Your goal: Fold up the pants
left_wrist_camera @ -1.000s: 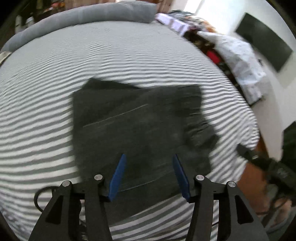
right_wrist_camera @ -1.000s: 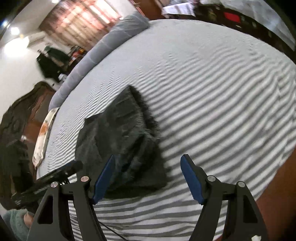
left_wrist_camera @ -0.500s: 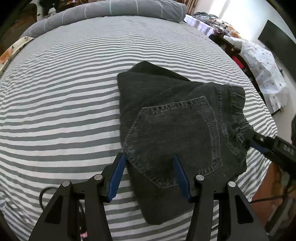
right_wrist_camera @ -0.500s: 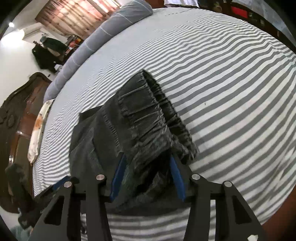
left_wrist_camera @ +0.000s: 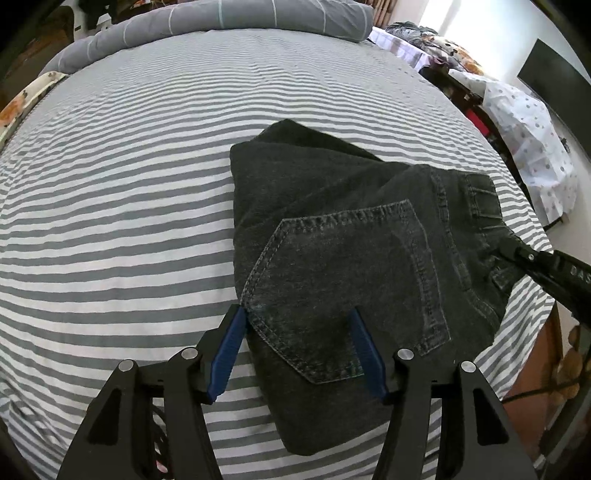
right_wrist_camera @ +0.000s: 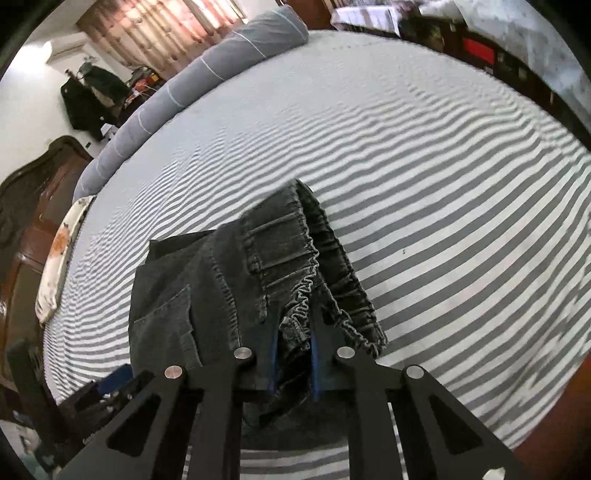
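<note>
Dark grey denim pants lie folded in a compact stack on the striped bed, back pocket up. My left gripper is open, its blue fingers straddling the pocket's near corner just above the cloth. My right gripper is shut on the gathered elastic waistband of the pants at their near right edge. The right gripper also shows in the left wrist view, at the waistband.
The grey-and-white striped bed spreads all round the pants. A long grey bolster lies at the head. A wooden headboard stands left in the right wrist view. Cluttered furniture lines the bed's right side.
My right gripper has closed from wide open onto the waistband. The left gripper has moved in over the pants and stayed open.
</note>
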### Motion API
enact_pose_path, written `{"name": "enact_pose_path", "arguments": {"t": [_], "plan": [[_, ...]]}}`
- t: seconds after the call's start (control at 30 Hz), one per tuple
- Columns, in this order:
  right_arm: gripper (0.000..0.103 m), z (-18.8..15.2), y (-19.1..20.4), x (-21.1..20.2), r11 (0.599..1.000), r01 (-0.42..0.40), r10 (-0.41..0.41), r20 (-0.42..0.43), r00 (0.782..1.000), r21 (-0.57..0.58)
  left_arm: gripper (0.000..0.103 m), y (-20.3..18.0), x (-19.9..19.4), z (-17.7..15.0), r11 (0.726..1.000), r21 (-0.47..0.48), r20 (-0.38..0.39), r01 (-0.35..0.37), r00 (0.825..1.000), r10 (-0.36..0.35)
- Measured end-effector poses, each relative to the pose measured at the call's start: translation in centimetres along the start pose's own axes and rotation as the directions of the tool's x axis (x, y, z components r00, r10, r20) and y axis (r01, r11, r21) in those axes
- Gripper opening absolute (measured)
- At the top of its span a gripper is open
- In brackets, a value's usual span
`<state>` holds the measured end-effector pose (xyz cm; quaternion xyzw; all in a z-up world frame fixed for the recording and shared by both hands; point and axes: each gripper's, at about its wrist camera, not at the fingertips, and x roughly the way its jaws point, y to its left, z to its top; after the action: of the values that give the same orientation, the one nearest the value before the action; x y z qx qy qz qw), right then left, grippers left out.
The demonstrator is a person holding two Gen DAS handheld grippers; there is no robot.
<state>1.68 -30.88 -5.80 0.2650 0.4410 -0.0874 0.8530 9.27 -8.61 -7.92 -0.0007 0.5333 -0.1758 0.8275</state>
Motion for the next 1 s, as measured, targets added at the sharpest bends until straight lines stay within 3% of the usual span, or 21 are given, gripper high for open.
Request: {"name": "enact_pose_path", "arguments": {"t": [0.1, 0.3, 0.4, 0.63, 0.73, 0.83, 1.0], "plan": [[0.011, -0.1, 0.1, -1.6, 0.999, -0.035, 0.034, 0.025, 0.999, 0.034, 0.059, -0.4, -0.7, -0.1, 1.0, 0.019, 0.014, 0.0, 1.0, 0.0], [0.011, -0.7, -0.1, -3.0, 1.0, 0.006, -0.006, 0.049, 0.999, 0.005, 0.059, -1.6, -1.6, -0.5, 0.997, 0.073, 0.031, 0.012, 0.999, -0.014], [0.01, -1.5, -1.2, -1.9, 0.999, 0.047, -0.047, 0.023, 0.999, 0.003, 0.059, -2.3, -1.2, -1.1, 0.993, 0.112, 0.013, 0.025, 1.0, -0.027], [0.011, -2.5, -2.8, 1.4, 0.995, 0.099, -0.098, -0.048, 0.994, 0.024, 0.061, -4.1, 1.3, -2.2, 0.968, 0.245, -0.006, -0.047, 0.999, 0.05], [0.015, -2.2, -2.6, 1.3, 0.996, 0.094, -0.093, -0.063, 0.994, 0.005, 0.063, -4.2, 1.4, -1.8, 0.97, 0.241, -0.015, -0.034, 0.999, 0.039], [0.025, -1.7, -2.8, 0.5, 0.998, 0.06, -0.058, -0.073, 0.996, 0.023, 0.063, -3.8, 0.5, -0.9, 0.976, 0.217, 0.004, -0.002, 1.0, 0.001], [0.029, 0.0, -2.2, -2.1, 0.997, 0.071, -0.071, 0.011, 0.997, -0.023, 0.063, -2.2, -1.1, 1.9, 0.986, 0.163, 0.087, 0.045, 0.994, -0.059]]}}
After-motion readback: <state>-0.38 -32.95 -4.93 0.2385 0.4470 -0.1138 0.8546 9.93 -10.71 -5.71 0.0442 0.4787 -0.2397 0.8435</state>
